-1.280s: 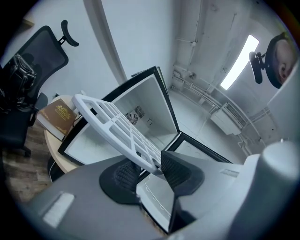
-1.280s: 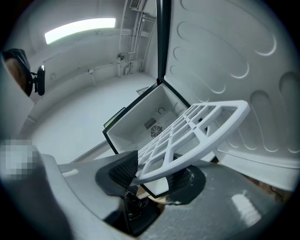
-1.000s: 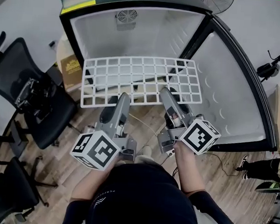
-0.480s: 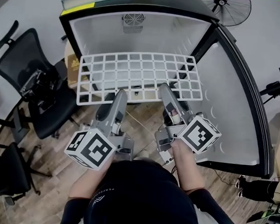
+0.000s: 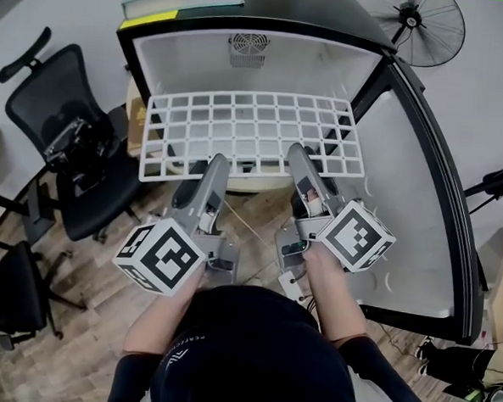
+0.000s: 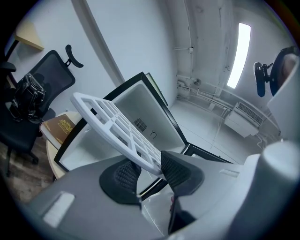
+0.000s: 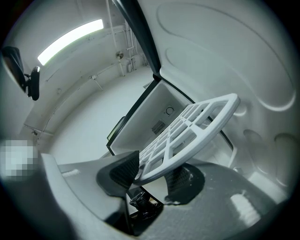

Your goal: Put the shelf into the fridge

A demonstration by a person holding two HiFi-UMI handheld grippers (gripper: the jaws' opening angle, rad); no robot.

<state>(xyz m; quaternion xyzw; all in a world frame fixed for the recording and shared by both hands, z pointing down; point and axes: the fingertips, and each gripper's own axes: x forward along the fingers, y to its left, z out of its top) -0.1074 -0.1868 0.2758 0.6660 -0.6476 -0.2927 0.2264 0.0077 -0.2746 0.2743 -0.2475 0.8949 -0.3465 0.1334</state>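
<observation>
shelf (image 6: 113,137) edge in left claw (image 6: 149,171); right claw (image 7: 154,176) closing on it

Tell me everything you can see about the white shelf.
The shelf is a white rectangular grid of square openings, plastic-looking and whole. It hangs about flat in the air in front of the open fridge. The left gripper clamps its near edge. The right gripper holds that edge too, with its jaws closing on it. Nothing else visibly touches it.
</observation>
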